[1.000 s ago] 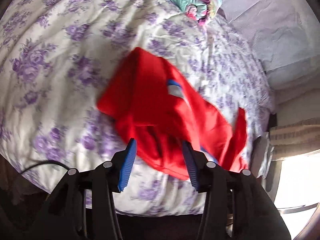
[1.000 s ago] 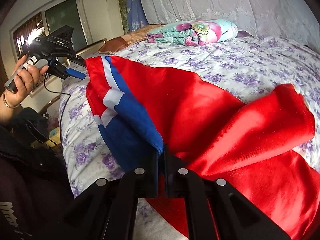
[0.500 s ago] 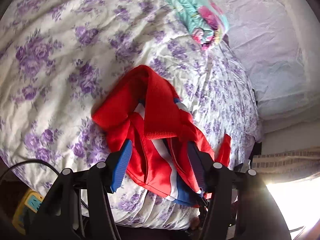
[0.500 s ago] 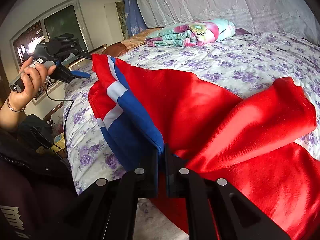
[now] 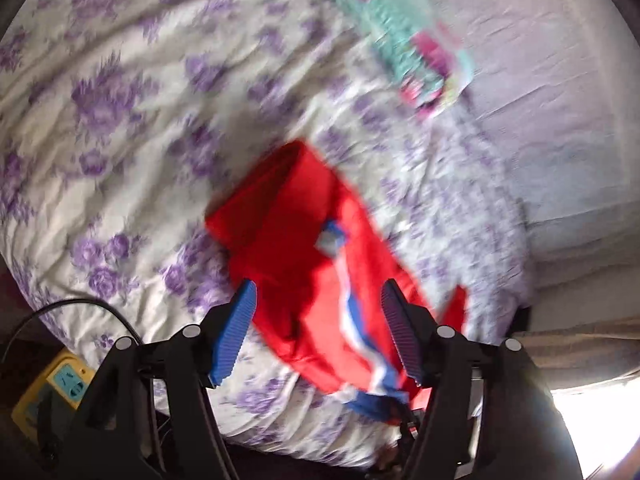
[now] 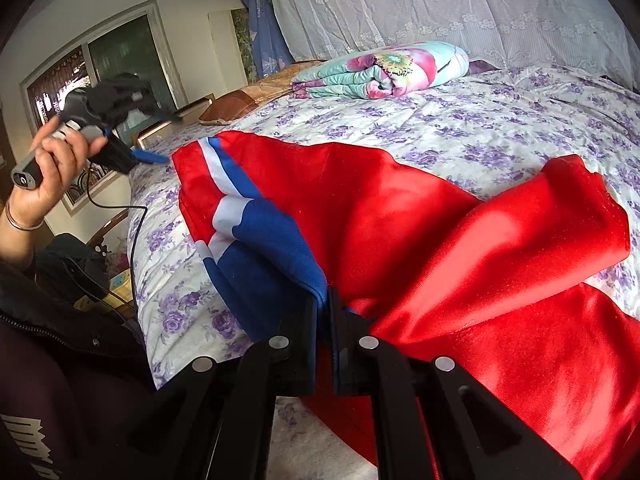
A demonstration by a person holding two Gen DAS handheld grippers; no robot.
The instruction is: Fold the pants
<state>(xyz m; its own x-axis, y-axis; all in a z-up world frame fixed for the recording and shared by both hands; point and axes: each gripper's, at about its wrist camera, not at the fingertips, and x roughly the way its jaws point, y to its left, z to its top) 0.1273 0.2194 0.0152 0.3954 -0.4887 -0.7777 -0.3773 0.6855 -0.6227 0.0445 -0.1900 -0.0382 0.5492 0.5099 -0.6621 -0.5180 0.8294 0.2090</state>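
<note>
Bed with white sheet printed in purple flowers (image 6: 500, 128): bearing all listed cloth items.

Person's left hand (image 6: 52, 168): raised at the left edge of the right wrist view, wrapping the grey handle of the left gripper (image 5: 316, 332), which is hanging in the air clear of the fabric. Its blue ribbed pads (image 5: 236, 332) are standing well apart, having just been opening, with nothing pressed between them; the pants are showing through the gap, lying on the bed below. A black cable (image 6: 132, 236) is trailing from the handle.

Yellow power strip (image 5: 48, 396): sitting below the bed edge, at the lower left of the left wrist view.

Red satin pants with blue and white side stripe (image 6: 400, 216): lying spread and partly doubled over near the bed's edge.

Right gripper (image 6: 323, 308): pointing downward at the bed edge, its jaws clamped tight on the blue striped edge of the pants.

Rolled floral quilt in teal and pink (image 6: 384, 68): resting far up the bed, well apart from the pants.
</note>
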